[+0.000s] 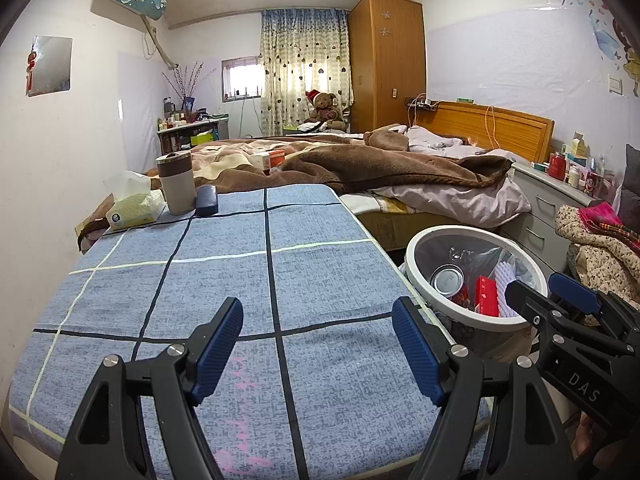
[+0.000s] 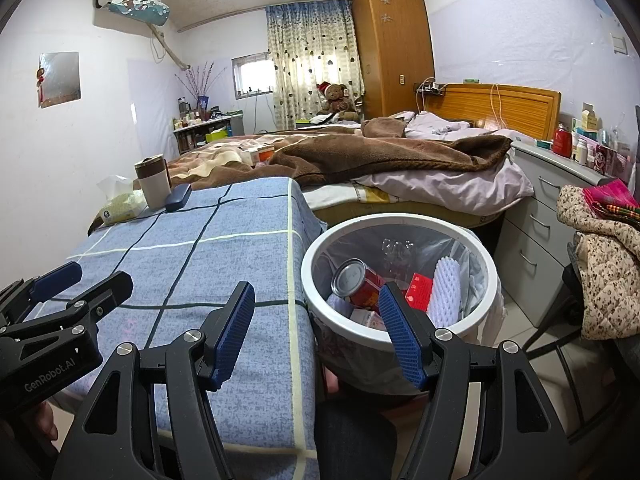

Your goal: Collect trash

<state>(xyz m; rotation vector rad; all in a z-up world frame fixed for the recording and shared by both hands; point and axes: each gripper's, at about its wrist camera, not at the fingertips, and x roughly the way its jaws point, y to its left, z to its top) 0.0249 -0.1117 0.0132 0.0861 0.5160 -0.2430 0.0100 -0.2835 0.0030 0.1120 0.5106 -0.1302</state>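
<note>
Where the blue checked tablecloth (image 1: pixel 224 280) ends on its right side, its edge drops straight to the floor, and the white-rimmed trash bin (image 2: pixel 316 248) stands just beside that edge, its rim below the table top.

Open room: the near and middle cloth lies bare; the floor gap between bin and grey drawer unit (image 2: pixel 536 236) is narrow.

Left gripper (image 1: pixel 318 344): over the near cloth, jaws wide apart, nothing between them. The bin lies to its right, past the table edge.

Right gripper (image 2: pixel 316 332): jaws wide apart, nothing held. Its left finger hangs over the cloth edge and its right finger over the near rim of the bin, so the gap straddles table edge and bin.

Bin contents, on a clear liner: red can (image 2: pixel 356 282), lying tilted with its silver end up; red box (image 2: pixel 420 292); white foam net sleeve (image 2: pixel 446 284) upright against the right wall; clear crumpled plastic (image 2: pixel 396 250) at the far side; pale wrapper pieces near the front wall, partly hidden by the right finger.

Far left corner of the table: tissue pack (image 1: pixel 132 204), grey tumbler (image 1: pixel 176 184), dark blue case (image 1: pixel 207 200), close together.

Beyond the table: bed with brown blanket (image 1: pixel 380 164). Right of the bin: floral garment (image 2: pixel 608 280) heaped on a chair.
</note>
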